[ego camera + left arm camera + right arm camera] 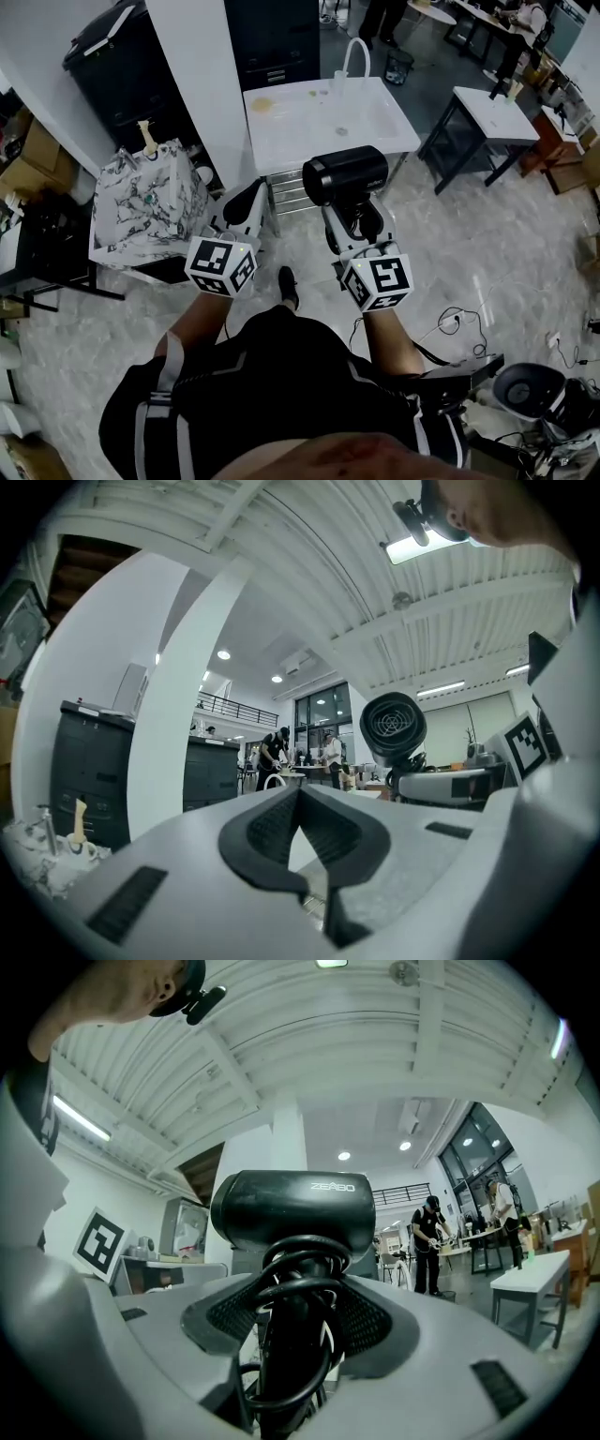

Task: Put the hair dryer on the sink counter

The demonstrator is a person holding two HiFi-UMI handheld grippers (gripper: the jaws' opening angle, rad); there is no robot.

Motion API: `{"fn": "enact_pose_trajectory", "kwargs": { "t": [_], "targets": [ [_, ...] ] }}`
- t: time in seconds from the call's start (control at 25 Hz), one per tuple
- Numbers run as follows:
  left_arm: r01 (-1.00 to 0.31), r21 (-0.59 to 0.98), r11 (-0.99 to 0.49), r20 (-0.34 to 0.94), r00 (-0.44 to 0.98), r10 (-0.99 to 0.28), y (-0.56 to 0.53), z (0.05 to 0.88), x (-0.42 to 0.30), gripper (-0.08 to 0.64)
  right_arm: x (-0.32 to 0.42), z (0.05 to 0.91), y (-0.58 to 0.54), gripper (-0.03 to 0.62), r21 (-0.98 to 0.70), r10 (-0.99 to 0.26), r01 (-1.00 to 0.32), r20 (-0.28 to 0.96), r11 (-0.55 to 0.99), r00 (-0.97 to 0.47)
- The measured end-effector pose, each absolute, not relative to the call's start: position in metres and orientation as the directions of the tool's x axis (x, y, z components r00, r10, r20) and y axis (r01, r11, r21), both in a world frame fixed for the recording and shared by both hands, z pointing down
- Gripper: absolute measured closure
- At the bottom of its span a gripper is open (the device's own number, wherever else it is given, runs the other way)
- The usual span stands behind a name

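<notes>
- Hair dryer [345, 174] stands upright in the right hand-held gripper [358, 223], its handle clamped between the jaws and the black barrel above them, held in the air short of the table [300, 127]
- The coiled cord [298, 1283] is wound round the handle inside the grip; the jaws likely bear partly on its loops, so the handle could slip or twist on the way down
- With the barrel's weight above the jaws, the dryer may topple or roll once released, and a loose loop of cord could catch the faucet [354, 54] beyond the jaws
- Left hand-held gripper [247, 202], just beside the right one, has its jaws closed together on nothing
- The white table lies ahead of and below both, mostly bare, with a yellowish stain [263, 105] at its far left; whether it is wet cannot be told
- Pale marbled floor [506, 253] below, a white column [192, 66] beyond the left jaws, people [429, 1246] at other tables far off
</notes>
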State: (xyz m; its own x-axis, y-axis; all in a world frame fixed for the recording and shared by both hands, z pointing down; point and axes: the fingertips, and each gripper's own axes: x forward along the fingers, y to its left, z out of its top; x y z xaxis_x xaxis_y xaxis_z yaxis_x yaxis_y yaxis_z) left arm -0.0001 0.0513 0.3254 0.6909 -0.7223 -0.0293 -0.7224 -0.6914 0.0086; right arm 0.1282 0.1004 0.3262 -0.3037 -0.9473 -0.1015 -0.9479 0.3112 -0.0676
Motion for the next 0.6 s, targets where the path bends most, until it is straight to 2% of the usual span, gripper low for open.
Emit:
{"fn": "enact_pose_trajectory", "kwargs": {
  "t": [0.2,0.6],
  "targets": [
    [-0.686,0.015,-0.728,-0.062,0.726,-0.685,0.016,0.320,0.030,0.555,0.153,0.326,0.072,0.331,-0.039,-0.959,-0.962,-0.094,0.271,-0.267],
    [-0.654,0.030,-0.756,-0.038,0.755,-0.655,-0.064,0.322,0.067,0.555,0.181,0.321,-0.005,0.331,-0.050,-0.965,-0.966,-0.084,0.253,-0.248]
  ]
}}
